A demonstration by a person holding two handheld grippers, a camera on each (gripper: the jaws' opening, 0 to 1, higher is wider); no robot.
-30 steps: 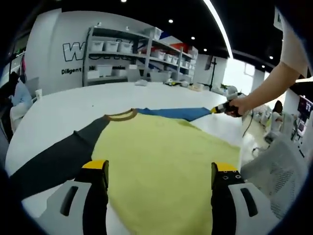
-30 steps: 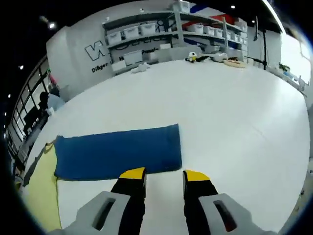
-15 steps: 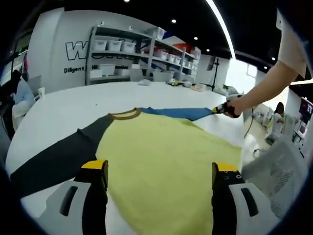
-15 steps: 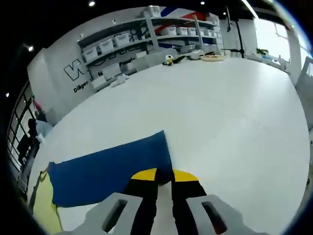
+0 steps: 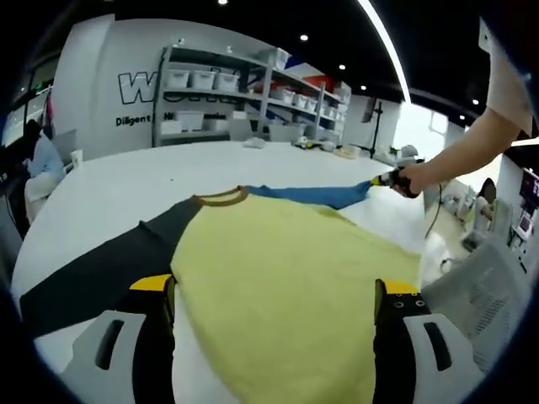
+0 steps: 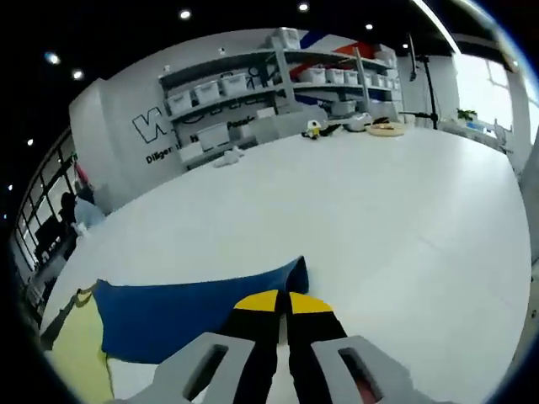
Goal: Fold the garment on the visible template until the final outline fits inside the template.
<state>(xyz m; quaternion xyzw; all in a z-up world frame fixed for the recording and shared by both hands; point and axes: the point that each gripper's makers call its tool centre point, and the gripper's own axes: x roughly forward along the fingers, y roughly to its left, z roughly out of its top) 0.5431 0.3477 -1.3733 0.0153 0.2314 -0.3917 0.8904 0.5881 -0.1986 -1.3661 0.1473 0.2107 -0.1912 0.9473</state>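
A garment with a yellow body (image 5: 286, 278), a brown collar (image 5: 221, 198), a dark grey sleeve (image 5: 101, 269) and a blue sleeve (image 5: 312, 194) lies spread on the white table (image 5: 109, 181). My left gripper (image 5: 275, 290) hovers open over the yellow hem, one jaw near each side of the body. In the left gripper view my right gripper (image 5: 389, 178), held by a person's hand (image 5: 417, 177), pinches the blue sleeve's end. In the right gripper view the right gripper (image 6: 282, 303) is shut on the cuff of the blue sleeve (image 6: 185, 311), with the yellow body (image 6: 76, 358) at far left.
Shelves with white bins (image 5: 210, 84) line the back wall. Small items (image 6: 354, 122) sit at the table's far edge. A white mesh chair (image 5: 480, 295) stands off the table's right side. A person sits at the far left (image 5: 38, 160).
The right gripper's jaws closed on the blue sleeve's cuff and raised that end slightly. The left gripper stayed open over the hem, barely shifting.
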